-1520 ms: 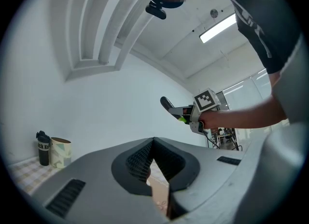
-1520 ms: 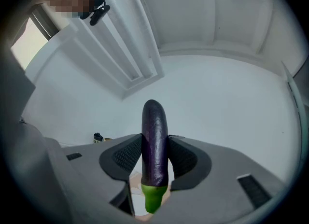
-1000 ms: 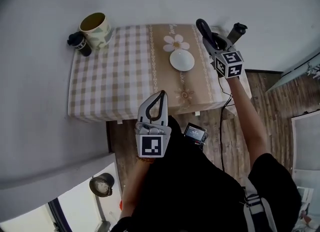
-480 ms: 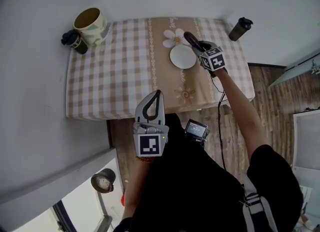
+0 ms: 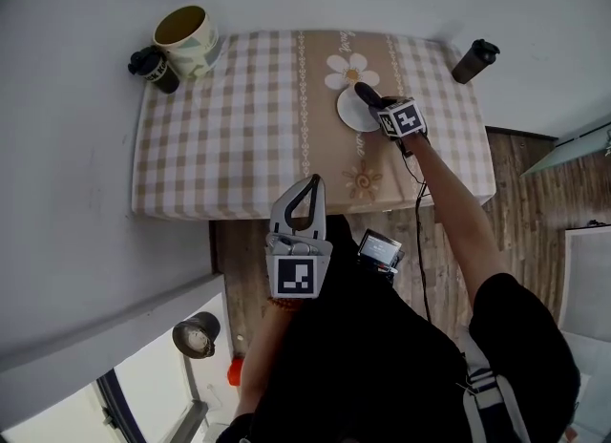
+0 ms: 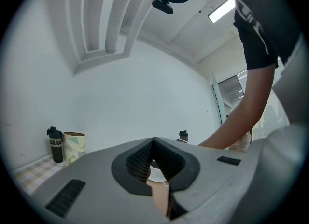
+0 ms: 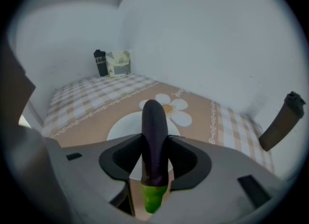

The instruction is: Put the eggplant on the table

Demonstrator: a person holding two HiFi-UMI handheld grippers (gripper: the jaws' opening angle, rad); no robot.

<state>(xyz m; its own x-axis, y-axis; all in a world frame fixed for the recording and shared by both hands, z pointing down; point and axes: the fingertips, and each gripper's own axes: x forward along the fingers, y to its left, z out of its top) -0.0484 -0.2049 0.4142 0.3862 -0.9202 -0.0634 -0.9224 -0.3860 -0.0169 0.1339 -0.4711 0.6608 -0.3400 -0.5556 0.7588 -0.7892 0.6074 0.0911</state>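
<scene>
The right gripper (image 5: pixel 375 100) (image 7: pixel 154 156) is clenched on a dark purple, long eggplant (image 5: pixel 365 94) (image 7: pixel 154 131). Its jaws press the eggplant's flanks near the green stem end, and the rounded purple tip sticks out beyond them. The eggplant is in the air, off the counter, hanging over a round white dish (image 5: pixel 350 114) (image 7: pixel 120 124) that lies right under the gripper. I cannot tell whether the eggplant touches the dish.

Just beyond the dish a white daisy (image 5: pixel 346 73) (image 7: pixel 177 108) is printed on the tan middle strip of the cloth that covers the counter (image 5: pixel 220 136). To the gripper's left the beige-and-white checked cloth runs wide and open. To its right only a narrow band of checks remains before the counter's side edge drops to the wooden floor (image 5: pixel 520 169).

The left gripper (image 5: pixel 307 183) (image 6: pixel 154 143) holds nothing, and its jaws are closed tip to tip. It hangs just off the counter's near edge, above the floor.

The counter's far edge and left side stand against white walls. There are one eggplant, one dish and two dark bottles. One bottle (image 5: pixel 474 60) (image 7: pixel 281 119) leans at the far corner to the right of the right gripper. The other, black one (image 5: pixel 153 70) (image 7: pixel 99 63) (image 6: pixel 56 144) stands at the far left corner, touching a single pale patterned cup (image 5: pixel 188 38) (image 7: pixel 119 63) (image 6: pixel 74 146).
</scene>
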